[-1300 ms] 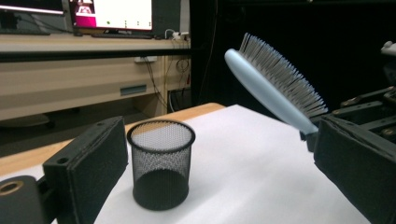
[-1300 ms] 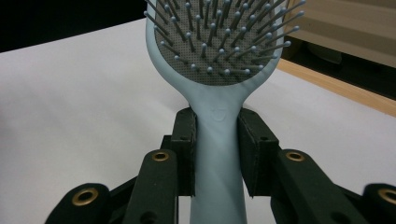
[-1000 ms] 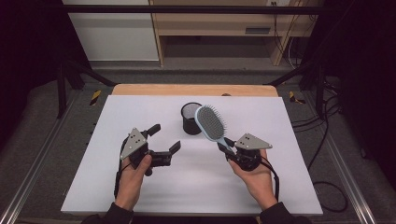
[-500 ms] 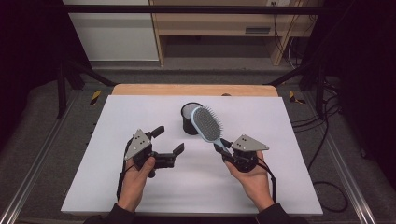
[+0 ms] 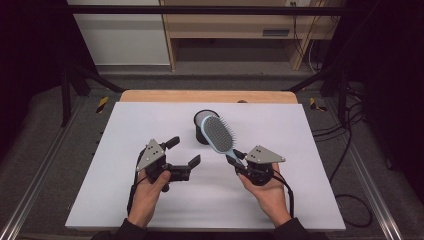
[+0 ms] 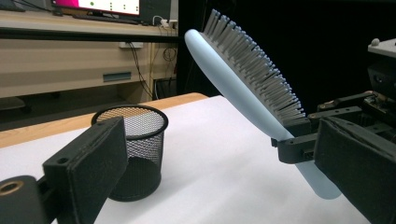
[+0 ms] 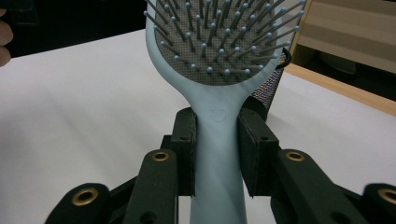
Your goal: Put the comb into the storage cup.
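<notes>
1. Nearest, at the lower edge of the high view: two forearms reaching in over the white desk, each hand carrying a pair of tongs.
2. Left tongs, jaws wide apart with nothing between them, hovering just above the desk and aimed toward the middle.
3. Right tongs, clamped on the handle of the pale blue hairbrush; in the right gripper view both pads pressing the handle from its two sides.
4. Hairbrush lifted off the desk, tilted, head pointing up and away, bristles facing upward in the high view.
5. Behind and partly under the brush head: black mesh cup, upright on the desk, open top, near its far middle.
6. Farthest: wooden strip along the far edge of the desk.
</notes>
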`<state>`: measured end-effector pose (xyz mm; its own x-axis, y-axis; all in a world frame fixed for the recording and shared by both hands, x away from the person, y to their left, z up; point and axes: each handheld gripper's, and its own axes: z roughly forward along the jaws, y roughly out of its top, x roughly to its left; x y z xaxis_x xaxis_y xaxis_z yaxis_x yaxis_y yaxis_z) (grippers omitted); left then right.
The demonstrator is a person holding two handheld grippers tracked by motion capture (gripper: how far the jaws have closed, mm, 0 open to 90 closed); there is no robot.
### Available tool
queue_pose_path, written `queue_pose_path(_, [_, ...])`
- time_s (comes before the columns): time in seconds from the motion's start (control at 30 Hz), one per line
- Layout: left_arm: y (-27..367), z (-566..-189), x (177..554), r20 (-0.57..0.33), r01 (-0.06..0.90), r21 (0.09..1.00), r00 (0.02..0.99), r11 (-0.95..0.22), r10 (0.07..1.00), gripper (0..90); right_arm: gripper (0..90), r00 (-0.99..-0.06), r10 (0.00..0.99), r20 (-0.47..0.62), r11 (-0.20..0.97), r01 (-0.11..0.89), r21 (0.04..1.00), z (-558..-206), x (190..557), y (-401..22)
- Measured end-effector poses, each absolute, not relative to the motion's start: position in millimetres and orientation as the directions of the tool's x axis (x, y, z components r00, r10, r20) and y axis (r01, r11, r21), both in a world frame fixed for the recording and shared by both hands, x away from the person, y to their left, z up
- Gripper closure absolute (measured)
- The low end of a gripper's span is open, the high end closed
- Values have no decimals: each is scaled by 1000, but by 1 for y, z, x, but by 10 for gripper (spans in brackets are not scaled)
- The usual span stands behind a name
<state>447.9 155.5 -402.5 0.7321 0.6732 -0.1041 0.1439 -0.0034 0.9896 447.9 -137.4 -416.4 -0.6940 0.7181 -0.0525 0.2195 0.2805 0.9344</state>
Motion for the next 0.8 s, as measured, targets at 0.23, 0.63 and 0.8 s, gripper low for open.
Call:
queue_pose_path(0.23, [151,-402,446,-118,150,989,741,8,661,29,697,-706,706,-54,280,208,937,-417,445,-131])
queue_pose_path(0.63, [152,-398,445,-191,179,980,749,85,635,29,697,-738,673,-49,277,190,942,-418,441,-116])
queue_pose_path(0.8, [152,-396,444,-187,170,981,746,88,639,29,697,-743,667,-50,278,186,942,-419,440,-112])
